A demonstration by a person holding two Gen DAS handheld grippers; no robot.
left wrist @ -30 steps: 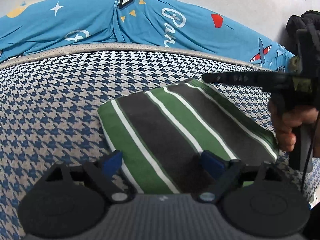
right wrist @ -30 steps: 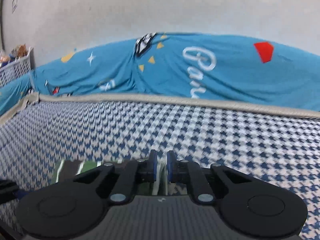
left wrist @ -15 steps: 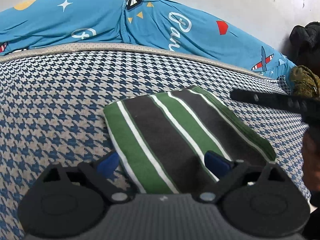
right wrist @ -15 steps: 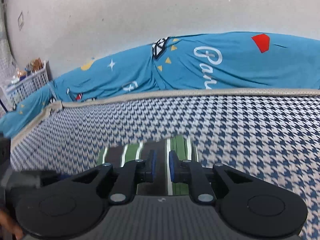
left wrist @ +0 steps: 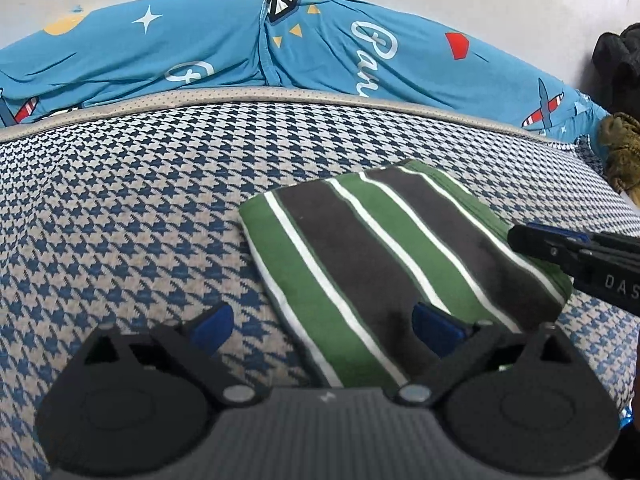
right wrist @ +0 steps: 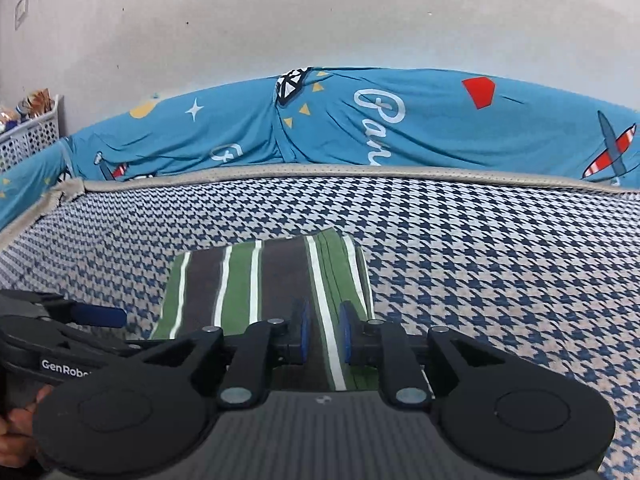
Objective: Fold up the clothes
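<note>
Surface: blue-and-white houndstooth mattress (left wrist: 120,208) with beige piping edge (left wrist: 280,94). Behind it, against a white wall (right wrist: 320,20), lies a blue printed sheet (right wrist: 440,128) bearing stars, aeroplanes and script lettering. A white lattice basket (right wrist: 32,136) stands at the far left. Dark bundle (left wrist: 620,64) and olive-brown item (left wrist: 622,152) sit at the right edge.

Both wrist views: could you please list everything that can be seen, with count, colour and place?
folded striped garment: one, green, dark grey and white, on the houndstooth cover
houndstooth cover: one, blue and white, under the garment
printed sheet: one, turquoise, behind the cover
white basket: one, far left
dark and olive clothes: right edge
left gripper: jaws opening, over the garment's near corner, gripping nothing
right gripper: narrow gap, above the garment
</note>
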